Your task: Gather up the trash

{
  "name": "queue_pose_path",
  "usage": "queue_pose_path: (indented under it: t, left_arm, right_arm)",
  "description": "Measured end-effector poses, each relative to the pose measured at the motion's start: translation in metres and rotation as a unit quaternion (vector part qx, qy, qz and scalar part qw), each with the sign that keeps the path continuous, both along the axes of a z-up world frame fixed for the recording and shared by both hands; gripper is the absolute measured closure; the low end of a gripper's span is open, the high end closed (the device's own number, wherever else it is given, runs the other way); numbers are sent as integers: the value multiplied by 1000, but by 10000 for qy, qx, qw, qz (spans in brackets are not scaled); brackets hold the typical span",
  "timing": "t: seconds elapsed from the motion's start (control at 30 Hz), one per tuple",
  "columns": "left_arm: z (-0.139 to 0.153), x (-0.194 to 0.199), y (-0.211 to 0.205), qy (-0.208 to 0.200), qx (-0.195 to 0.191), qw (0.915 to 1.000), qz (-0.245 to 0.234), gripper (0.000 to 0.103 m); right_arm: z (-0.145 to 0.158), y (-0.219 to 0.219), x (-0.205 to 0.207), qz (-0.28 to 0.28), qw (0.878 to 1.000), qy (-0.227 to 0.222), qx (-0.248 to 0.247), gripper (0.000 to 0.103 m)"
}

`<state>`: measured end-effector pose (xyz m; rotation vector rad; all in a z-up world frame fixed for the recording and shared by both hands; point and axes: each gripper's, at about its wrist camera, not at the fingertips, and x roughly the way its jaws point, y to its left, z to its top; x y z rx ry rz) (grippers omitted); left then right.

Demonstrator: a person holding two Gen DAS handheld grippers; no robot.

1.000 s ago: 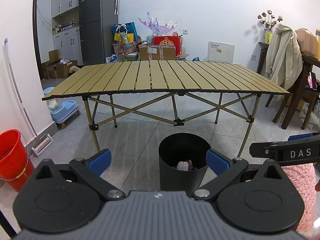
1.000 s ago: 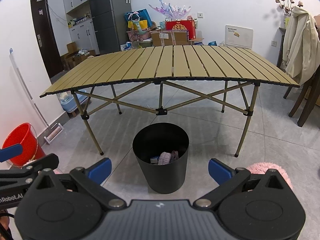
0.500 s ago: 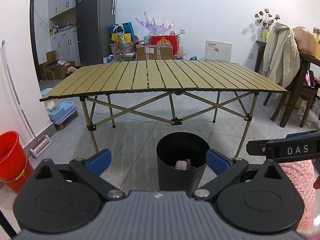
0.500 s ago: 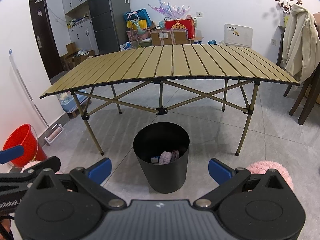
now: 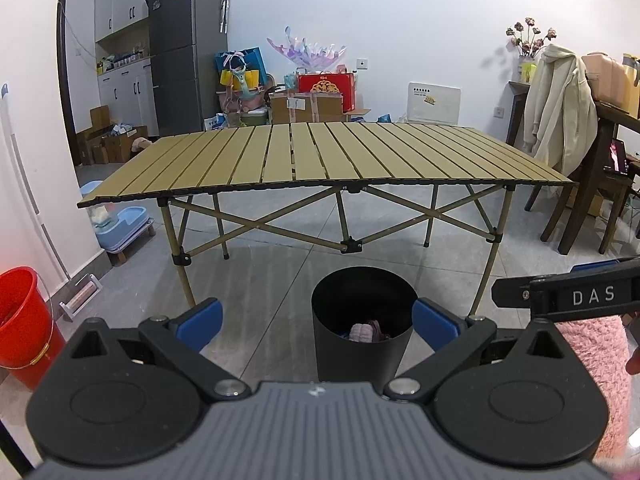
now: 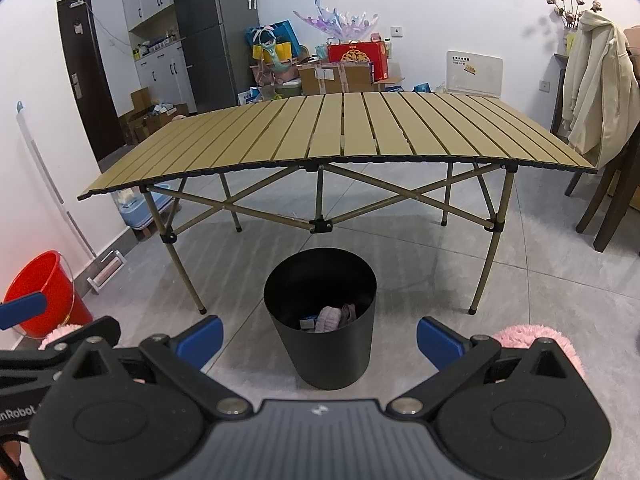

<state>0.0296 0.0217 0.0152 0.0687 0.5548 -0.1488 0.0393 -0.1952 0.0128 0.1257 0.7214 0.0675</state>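
A black round bin (image 5: pixel 362 324) stands on the tiled floor in front of the slatted folding table (image 5: pixel 320 156). It also shows in the right wrist view (image 6: pixel 322 320). Crumpled pinkish trash (image 6: pixel 334 316) lies at its bottom, also seen in the left wrist view (image 5: pixel 366 330). My left gripper (image 5: pixel 316 322) is open and empty, held back from the bin. My right gripper (image 6: pixel 320 338) is open and empty, above and short of the bin. The tabletop (image 6: pixel 340 132) bears nothing.
A red bucket (image 5: pixel 20 320) stands at the left wall, with a mop beside it. A dark wooden chair with a cream coat (image 5: pixel 560 112) is at the right. Boxes, bags and a fridge (image 5: pixel 184 48) line the back wall. A blue pet tray (image 5: pixel 120 224) sits under the table's left end.
Both grippers have shifted only slightly; the view has drifted a little. Both stay open and empty, and the bin has not moved.
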Motion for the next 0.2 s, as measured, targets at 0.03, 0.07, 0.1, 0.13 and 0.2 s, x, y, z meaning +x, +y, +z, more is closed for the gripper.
queue_pose_path:
  t: [0.03,0.07,0.1,0.13,0.2]
  left_arm:
    - [1,0,0,-2,6,10000,-7,0]
    - [1,0,0,1,6,10000,-10,0]
    - [1,0,0,2,8,10000,-14,0]
    - [1,-1,0,-3,2,10000,-16,0]
    - [2,-1,1,-3,-8,10000,-20,0]
  right_arm:
    - [0,0,0,-1,10000,0,0,0]
    - [0,0,0,-2,10000,1,-2,0]
    - [0,0,0,1,10000,2,-2,0]
    - [0,0,0,4,10000,5,3,0]
    - [1,0,0,7,10000,4,4,0]
